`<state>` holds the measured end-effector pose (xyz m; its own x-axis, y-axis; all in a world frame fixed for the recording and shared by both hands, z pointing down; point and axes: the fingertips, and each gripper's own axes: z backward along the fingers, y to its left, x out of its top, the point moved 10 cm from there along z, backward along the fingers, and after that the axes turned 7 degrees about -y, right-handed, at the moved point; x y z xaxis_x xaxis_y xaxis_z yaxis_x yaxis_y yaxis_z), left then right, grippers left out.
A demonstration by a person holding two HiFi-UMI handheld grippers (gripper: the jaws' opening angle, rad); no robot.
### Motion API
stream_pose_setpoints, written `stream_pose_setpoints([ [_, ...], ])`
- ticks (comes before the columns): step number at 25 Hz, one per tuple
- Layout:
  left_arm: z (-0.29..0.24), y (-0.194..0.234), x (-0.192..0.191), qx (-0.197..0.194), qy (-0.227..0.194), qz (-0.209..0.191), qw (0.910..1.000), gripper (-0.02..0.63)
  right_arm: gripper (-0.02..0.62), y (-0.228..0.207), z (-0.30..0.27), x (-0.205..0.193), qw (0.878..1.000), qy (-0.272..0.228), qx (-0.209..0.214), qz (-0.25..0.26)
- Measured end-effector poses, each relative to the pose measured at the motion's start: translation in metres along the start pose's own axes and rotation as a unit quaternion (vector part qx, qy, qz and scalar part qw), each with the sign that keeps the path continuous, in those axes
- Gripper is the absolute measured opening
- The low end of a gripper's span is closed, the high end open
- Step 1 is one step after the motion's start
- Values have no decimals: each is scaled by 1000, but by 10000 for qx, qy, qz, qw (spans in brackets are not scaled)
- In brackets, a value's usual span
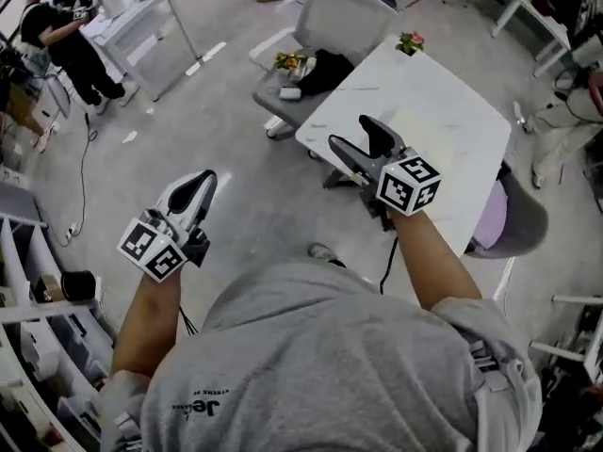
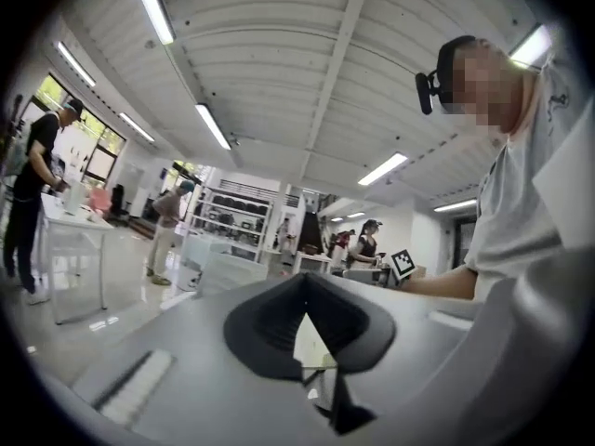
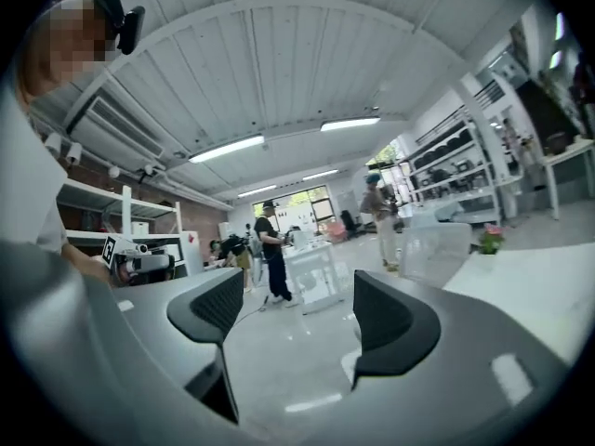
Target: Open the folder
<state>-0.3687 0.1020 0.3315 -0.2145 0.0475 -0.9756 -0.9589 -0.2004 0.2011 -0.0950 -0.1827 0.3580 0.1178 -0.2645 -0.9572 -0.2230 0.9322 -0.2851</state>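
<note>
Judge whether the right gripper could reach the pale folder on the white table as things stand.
Probably yes: the right gripper hangs open and empty over the near edge of the table, and the folder lies flat just beyond it, with nothing between them.

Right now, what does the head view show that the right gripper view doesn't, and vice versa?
Head view only: the marker cube on the right gripper, and the jaws of the left gripper, closed together. Right gripper view only: the ceiling with its strip lights. Both: the white table, the flower pot at its far corner, and the right gripper's jaws apart, nothing between them.
</note>
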Motion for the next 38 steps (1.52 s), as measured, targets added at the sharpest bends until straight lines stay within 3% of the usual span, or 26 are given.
stream_pose_setpoints([
  [3, -62, -16, -20, -854, 216, 79, 9961, 57, 365, -30, 74, -13, 9948, -90, -979, -283],
  [5, -102, -33, -34, -1389, 363, 135, 9896, 57, 365, -46, 125, -24, 9848, -193, -1630, -575],
  [9, -167, -75, -64, -2255, 649, 207, 9719, 57, 364, -69, 213, -55, 9525, -432, -2729, -1279],
  [15, -217, -134, -105, -3199, 973, 272, 9421, 57, 362, -75, 292, -117, 8935, -646, -3691, -2473],
  [19, -225, -150, -129, -3433, 1208, 375, 9307, 57, 349, -72, 303, -159, 8679, -596, -3793, -3150],
  [23, -224, -152, -143, -3476, 1395, 382, 9264, 57, 303, -78, 294, -190, 8471, -604, -3728, -3740],
  [28, -218, -147, -149, -3397, 1507, 381, 9276, 57, 247, -95, 290, -213, 8108, -1026, -3612, -4490],
  [33, -213, -138, -149, -3262, 1531, 410, 9319, 57, 187, -102, 289, -220, 7907, -1218, -3521, -4858],
  [38, -209, -132, -147, -3183, 1517, 447, 9347, 57, 28, -103, 292, -224, 7749, -1080, -3641, -5053],
])
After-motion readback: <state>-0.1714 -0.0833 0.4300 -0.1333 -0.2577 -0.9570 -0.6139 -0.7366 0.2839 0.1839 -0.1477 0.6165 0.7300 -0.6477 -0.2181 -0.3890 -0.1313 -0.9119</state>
